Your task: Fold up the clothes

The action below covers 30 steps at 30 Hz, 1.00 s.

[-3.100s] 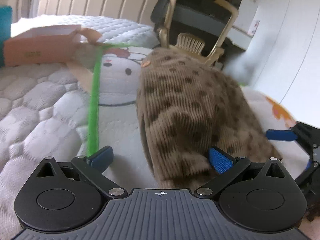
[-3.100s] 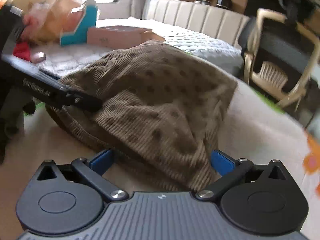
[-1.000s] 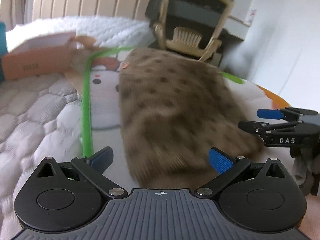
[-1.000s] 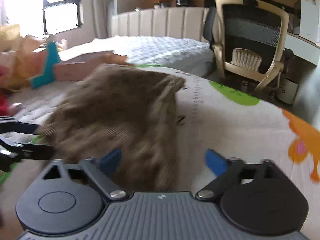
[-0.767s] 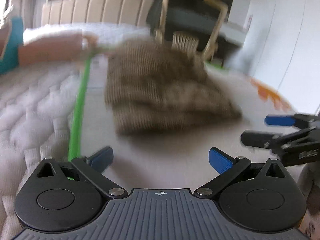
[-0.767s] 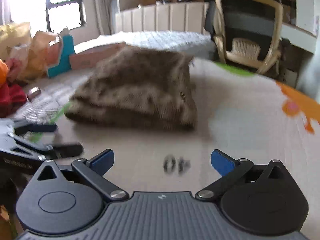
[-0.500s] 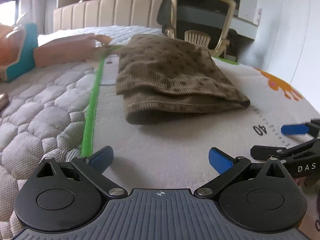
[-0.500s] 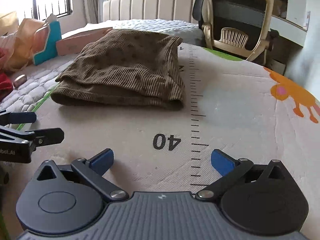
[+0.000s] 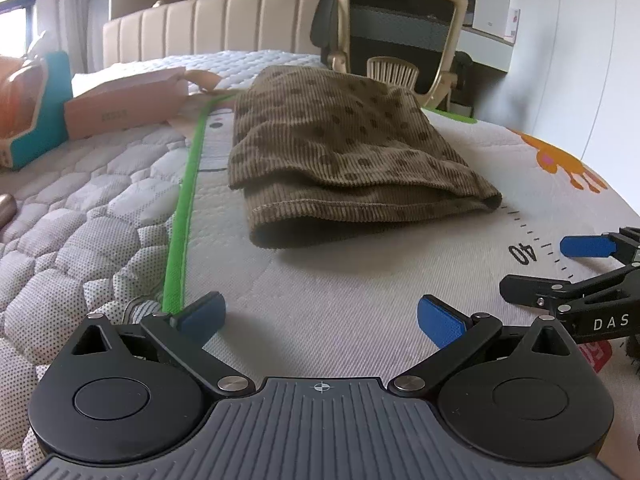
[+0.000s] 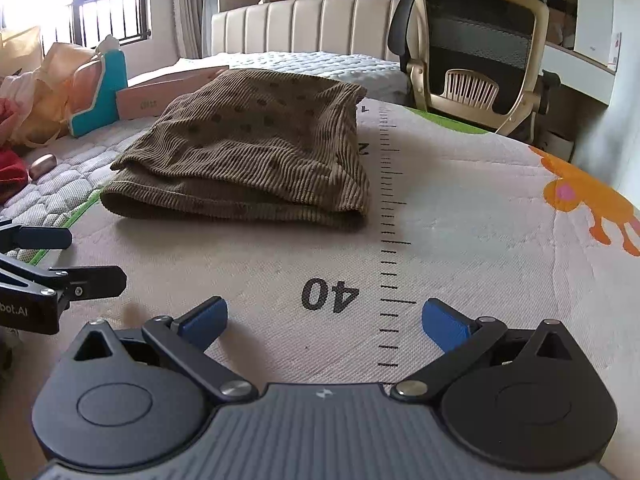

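Observation:
A brown dotted corduroy garment (image 9: 344, 160) lies folded in a flat stack on the printed mat (image 9: 360, 300), well ahead of both grippers; it also shows in the right wrist view (image 10: 256, 152). My left gripper (image 9: 320, 318) is open and empty, low over the mat, short of the garment. My right gripper (image 10: 324, 318) is open and empty over the "40" mark of the printed ruler (image 10: 394, 240). Each gripper shows at the edge of the other's view, the right one (image 9: 576, 268) and the left one (image 10: 60, 256), both open.
A green mat border (image 9: 184, 216) runs along the quilted mattress (image 9: 80, 220). A pink cardboard box (image 9: 124, 108), a teal box (image 10: 100, 92) and bags (image 10: 28, 92) lie at the left. An office chair (image 10: 476, 52) stands beyond the bed's far right.
Both grippers let go of the folded garment and pulled back toward me. The garment now lies still on the mat, farther away.

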Available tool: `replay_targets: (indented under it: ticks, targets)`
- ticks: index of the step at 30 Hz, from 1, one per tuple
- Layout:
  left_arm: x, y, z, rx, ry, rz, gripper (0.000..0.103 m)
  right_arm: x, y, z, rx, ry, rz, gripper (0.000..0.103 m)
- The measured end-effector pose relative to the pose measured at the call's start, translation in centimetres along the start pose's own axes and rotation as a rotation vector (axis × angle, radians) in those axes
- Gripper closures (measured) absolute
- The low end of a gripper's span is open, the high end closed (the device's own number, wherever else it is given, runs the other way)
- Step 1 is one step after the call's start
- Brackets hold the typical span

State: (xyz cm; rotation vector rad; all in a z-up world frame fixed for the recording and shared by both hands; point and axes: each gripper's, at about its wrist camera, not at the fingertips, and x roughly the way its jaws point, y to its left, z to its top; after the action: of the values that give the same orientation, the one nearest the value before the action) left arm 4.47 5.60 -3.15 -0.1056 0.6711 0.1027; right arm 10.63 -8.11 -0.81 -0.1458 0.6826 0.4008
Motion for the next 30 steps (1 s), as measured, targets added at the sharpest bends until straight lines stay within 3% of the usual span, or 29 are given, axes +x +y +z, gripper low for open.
replay_targets:
  ticks: [30]
  targets:
    - [0.02,0.43,0.08,-0.024,-0.011,-0.021,0.000,0.01,0.05,0.00,-0.001,-0.002,0.002,0.000]
